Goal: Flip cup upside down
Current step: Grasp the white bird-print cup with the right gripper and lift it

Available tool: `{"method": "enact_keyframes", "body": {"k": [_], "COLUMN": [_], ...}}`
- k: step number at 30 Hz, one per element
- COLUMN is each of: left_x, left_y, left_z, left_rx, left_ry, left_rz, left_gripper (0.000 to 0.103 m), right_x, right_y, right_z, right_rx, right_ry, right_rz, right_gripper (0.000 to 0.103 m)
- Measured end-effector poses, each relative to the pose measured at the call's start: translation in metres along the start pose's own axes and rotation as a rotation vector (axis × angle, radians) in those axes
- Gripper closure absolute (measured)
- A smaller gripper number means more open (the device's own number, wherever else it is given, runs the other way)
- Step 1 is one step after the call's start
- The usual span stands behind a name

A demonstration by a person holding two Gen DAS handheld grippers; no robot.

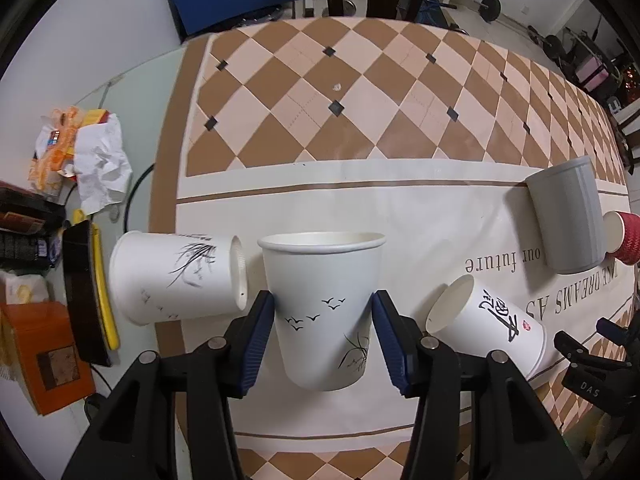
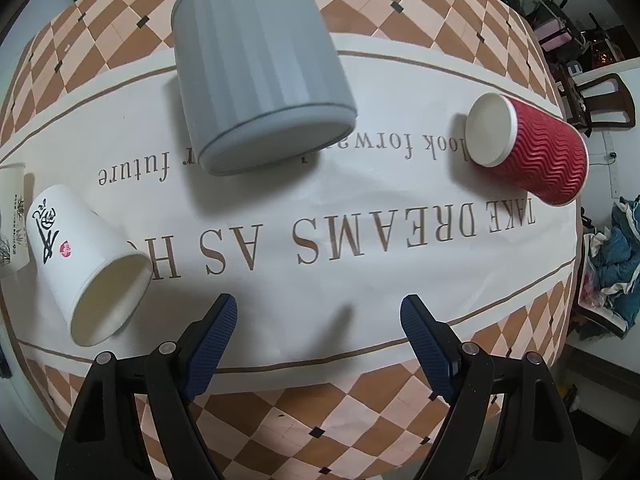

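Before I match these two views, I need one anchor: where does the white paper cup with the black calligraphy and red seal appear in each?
Left wrist view: the calligraphy cup lies on its side at lower right, mouth toward the left gripper.
Right wrist view: it lies at the left edge, mouth toward the camera.
Shared landmark: the grey ribbed cup.

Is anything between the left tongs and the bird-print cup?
Nothing visible. The left tongs already flank the bird-print cup, with a blue pad at each side wall. Firm contact cannot be confirmed.
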State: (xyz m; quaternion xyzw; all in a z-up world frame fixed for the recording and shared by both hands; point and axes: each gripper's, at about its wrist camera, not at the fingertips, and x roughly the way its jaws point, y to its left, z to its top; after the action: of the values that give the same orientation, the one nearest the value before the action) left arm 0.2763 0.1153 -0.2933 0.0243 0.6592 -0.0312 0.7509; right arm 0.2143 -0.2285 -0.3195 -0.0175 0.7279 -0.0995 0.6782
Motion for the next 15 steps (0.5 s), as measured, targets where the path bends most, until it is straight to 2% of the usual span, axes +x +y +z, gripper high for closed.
{"method": "enact_keyframes", "body": {"k": [7,11,15], "left_x": [-0.04,-0.066,-0.085], "left_y": [-0.015,-0.038,-0.071], "left_z": [-0.031,-0.056,-0.091], "left_rx": [-0.059,-0.103,-0.158], "left_ry": [-0.041,-0.051,-0.038], "left_rz": [0.004,0.008,-0.02], "left_gripper": [0.056,0.056,0.056], "right_x": [-0.018,-0.027,-0.029], "right_y": [-0.015,-0.031,-0.05], "right_z": [-0.013,-0.025,-0.04], "right_rx": [-0.043,-0.079,-0.125], "right_ry": [-0.047,-0.071,-0.074], "right_rz": [0.028,0.064,0.082], "right_gripper": [0.018,0.018,0.018]}}
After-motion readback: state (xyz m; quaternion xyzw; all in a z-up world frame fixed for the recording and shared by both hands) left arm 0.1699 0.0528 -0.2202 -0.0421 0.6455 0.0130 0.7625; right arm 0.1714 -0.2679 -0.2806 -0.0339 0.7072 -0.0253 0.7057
